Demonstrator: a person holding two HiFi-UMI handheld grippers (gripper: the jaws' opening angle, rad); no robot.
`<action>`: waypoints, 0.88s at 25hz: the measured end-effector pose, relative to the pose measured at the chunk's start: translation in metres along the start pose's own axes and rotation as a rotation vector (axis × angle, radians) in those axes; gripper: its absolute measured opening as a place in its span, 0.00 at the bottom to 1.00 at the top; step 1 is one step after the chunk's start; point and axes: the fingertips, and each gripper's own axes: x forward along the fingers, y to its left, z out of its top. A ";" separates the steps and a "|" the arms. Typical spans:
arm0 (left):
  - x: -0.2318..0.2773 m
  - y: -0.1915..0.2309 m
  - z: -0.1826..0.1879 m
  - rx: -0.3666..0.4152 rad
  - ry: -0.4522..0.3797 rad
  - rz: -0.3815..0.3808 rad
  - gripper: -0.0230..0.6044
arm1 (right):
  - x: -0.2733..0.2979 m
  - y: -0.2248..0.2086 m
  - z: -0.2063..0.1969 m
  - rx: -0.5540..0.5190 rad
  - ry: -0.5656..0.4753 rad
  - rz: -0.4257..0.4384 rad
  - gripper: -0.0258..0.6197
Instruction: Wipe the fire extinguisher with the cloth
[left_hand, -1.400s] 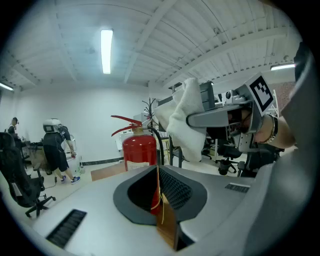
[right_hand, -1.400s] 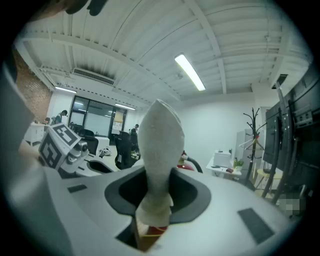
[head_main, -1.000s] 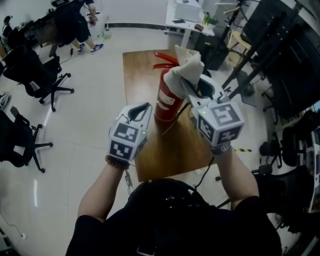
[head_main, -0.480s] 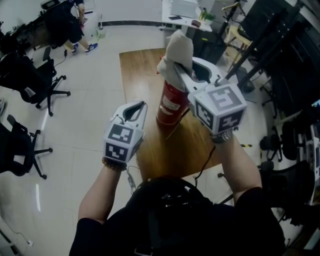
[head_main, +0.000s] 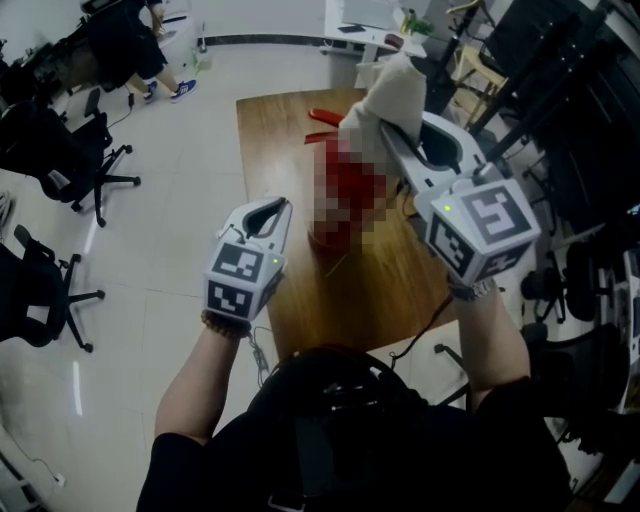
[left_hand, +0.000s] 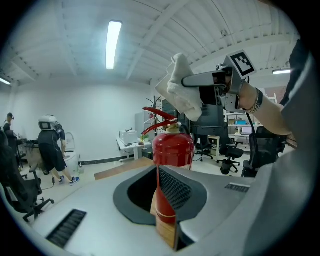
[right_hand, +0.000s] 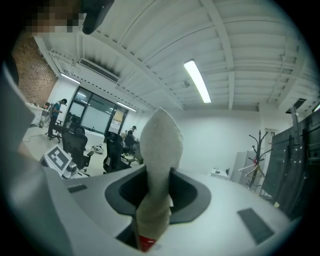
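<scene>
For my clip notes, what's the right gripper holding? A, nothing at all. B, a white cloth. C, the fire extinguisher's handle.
B: the right gripper is shut on the white cloth, which sits up by the top of the fire extinguisher.

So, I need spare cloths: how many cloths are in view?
1: the cloth is clamped in the right gripper, above the fire extinguisher. Others may be hidden.

Right gripper grips white cloth over red fire extinguisher; extinguisher upright on wooden table; left gripper nearby, apart.
</scene>
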 end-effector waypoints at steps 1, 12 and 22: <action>0.000 -0.002 0.002 0.005 0.000 0.002 0.05 | 0.003 -0.001 0.003 0.002 -0.006 0.006 0.24; -0.005 -0.007 0.009 0.006 0.003 0.072 0.05 | 0.074 0.020 -0.019 -0.022 0.130 0.155 0.24; 0.004 -0.008 0.007 -0.002 0.020 0.091 0.05 | 0.064 -0.005 -0.046 0.047 0.168 0.160 0.23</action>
